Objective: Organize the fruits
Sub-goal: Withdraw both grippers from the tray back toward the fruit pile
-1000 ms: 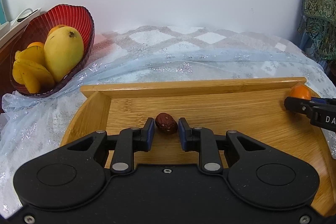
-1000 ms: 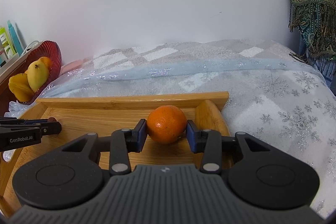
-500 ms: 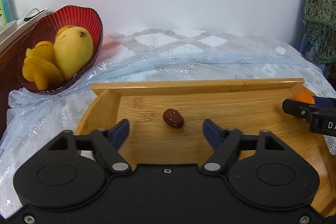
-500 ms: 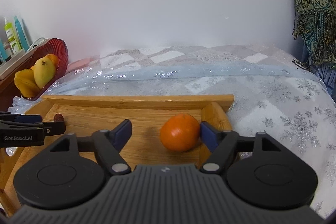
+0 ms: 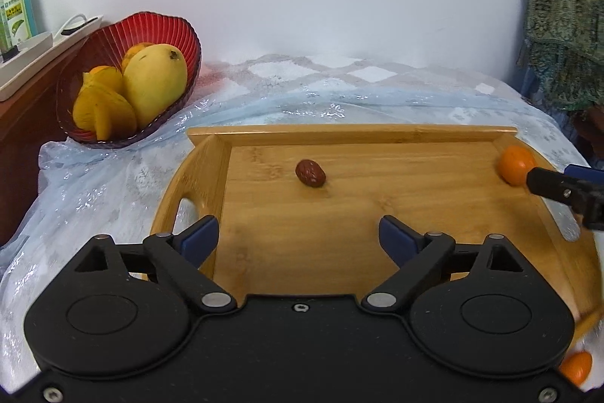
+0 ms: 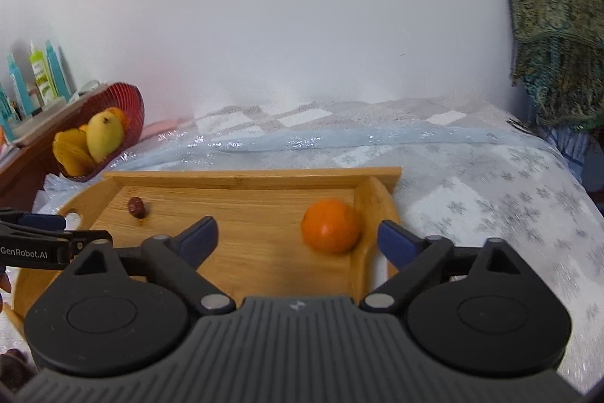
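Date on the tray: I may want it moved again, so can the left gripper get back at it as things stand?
Probably yes. The left gripper is open, the date lies straight ahead on the bare tray, nothing between.

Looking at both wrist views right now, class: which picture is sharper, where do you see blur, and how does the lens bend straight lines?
Left wrist view: sharp; date crisp, tray rim bowed by the fisheye, dark corners. Right wrist view: softer; orange smeared at its edges, bottles hazy, cloth glinting.
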Demonstrator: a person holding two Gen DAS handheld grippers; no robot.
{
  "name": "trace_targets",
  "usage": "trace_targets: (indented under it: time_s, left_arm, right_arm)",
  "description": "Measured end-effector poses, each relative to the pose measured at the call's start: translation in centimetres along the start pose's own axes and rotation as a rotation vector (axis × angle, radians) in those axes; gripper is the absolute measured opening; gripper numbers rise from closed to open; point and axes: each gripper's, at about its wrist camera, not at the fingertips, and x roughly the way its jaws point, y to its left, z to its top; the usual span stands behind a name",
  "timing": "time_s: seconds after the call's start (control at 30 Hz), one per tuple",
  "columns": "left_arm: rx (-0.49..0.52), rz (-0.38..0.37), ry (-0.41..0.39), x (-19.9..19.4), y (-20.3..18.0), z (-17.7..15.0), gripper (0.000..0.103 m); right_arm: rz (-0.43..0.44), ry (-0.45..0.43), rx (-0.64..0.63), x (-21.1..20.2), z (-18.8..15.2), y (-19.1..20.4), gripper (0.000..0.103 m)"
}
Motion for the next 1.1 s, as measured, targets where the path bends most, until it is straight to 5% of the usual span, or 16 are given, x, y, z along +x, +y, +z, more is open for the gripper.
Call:
trace_targets:
  time_s: [0.43, 0.67, 1.1]
  left_arm:
    - [0.108, -0.050, -0.105, -7.7, -1.9, -5.2, 0.100]
    - [0.154, -0.066, -0.159, -12.4, -3.3, -8.7, 0.103]
    - [0.129, -0.078, -0.162, -17.3, -3.8, -14.6, 0.103]
  right_arm:
    - [-0.005, -0.126, 0.020, -8.4, -4.8, 0.9, 0.103]
    - [-0.042, -0.127, -0.052, -12.3, -9.3, 2.0, 0.103]
    - [0.021, -0.139, -0.066, -16.8, -14.4, 4.7, 0.103]
